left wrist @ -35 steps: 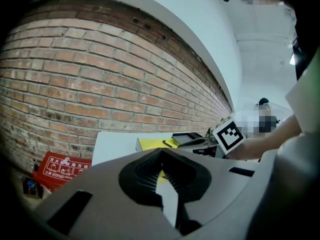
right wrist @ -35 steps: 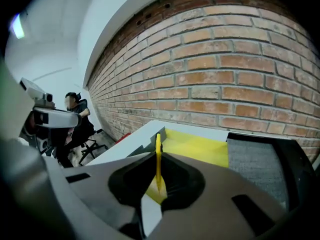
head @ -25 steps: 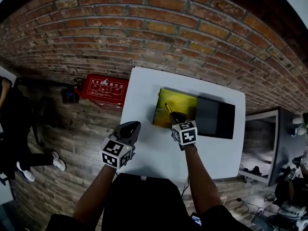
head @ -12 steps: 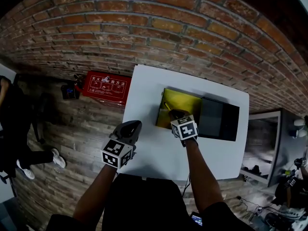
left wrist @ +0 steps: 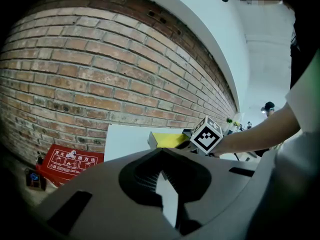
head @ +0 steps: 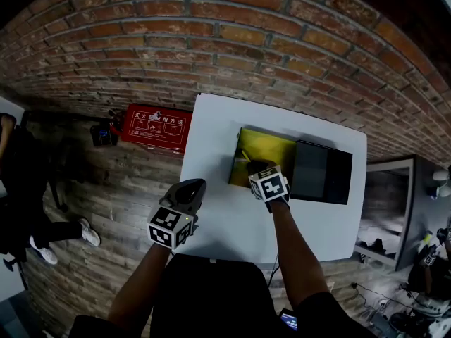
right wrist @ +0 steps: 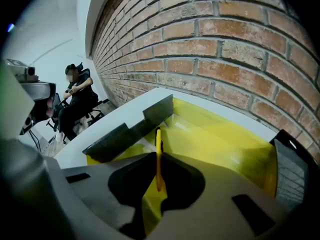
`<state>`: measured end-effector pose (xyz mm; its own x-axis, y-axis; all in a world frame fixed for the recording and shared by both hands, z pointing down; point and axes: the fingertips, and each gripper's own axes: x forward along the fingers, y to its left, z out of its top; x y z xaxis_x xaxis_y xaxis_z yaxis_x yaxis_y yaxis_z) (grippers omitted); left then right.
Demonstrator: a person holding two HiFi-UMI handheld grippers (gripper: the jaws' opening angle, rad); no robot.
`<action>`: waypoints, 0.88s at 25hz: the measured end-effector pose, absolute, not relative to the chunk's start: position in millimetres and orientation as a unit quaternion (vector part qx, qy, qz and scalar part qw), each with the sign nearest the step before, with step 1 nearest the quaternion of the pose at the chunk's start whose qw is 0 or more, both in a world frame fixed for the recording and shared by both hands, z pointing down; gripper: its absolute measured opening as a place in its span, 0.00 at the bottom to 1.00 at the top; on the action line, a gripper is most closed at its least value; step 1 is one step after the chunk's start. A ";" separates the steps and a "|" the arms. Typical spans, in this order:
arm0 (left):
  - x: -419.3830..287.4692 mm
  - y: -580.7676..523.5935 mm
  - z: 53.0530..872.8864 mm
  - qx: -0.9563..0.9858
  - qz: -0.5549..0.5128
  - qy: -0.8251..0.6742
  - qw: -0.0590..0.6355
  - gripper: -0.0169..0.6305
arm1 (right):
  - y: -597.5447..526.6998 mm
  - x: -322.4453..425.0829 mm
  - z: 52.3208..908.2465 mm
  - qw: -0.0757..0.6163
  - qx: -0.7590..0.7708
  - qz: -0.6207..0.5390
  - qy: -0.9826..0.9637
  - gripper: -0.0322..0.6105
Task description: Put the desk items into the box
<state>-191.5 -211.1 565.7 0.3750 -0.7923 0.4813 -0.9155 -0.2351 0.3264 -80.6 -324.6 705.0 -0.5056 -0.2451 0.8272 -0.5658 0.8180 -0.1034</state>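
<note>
With the lid off to one side, the box [head: 266, 148] stands open on the white table [head: 211, 143], close to the brick wall, so items can be lowered straight in from above. The dark lid [head: 320, 172] lies flat against the box's right side, out of the way of the opening.

Right gripper [head: 257, 167]: positioned at the near edge of the box, its jaws pinching a thin yellow pencil [right wrist: 158, 154]. The pencil is gripped near its lower end and stands nearly upright, dark tip up, over the yellow interior. This grip keeps the length of the pencil ahead of the jaws, so it can be aimed at the box floor before release. Judged from this, the step in hand is placing the pencil in the box. It has not yet been let go.

Left gripper [head: 196, 186]: held off the near left edge of the table, well apart from the box. Its jaws are pressed together with nothing between them. It appears to be parked so that it does not obstruct the right arm.

Box contents: the yellow floor and walls that show are bare. The near part of the floor is hidden behind the right gripper. No other loose item shows on the table in the head view.
</note>
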 end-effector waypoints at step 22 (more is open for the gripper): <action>-171.2 -197.2 557.9 0.784 0.114 -0.544 0.275 0.05 | -317.6 -67.8 662.6 0.375 0.259 0.165 -0.875 0.12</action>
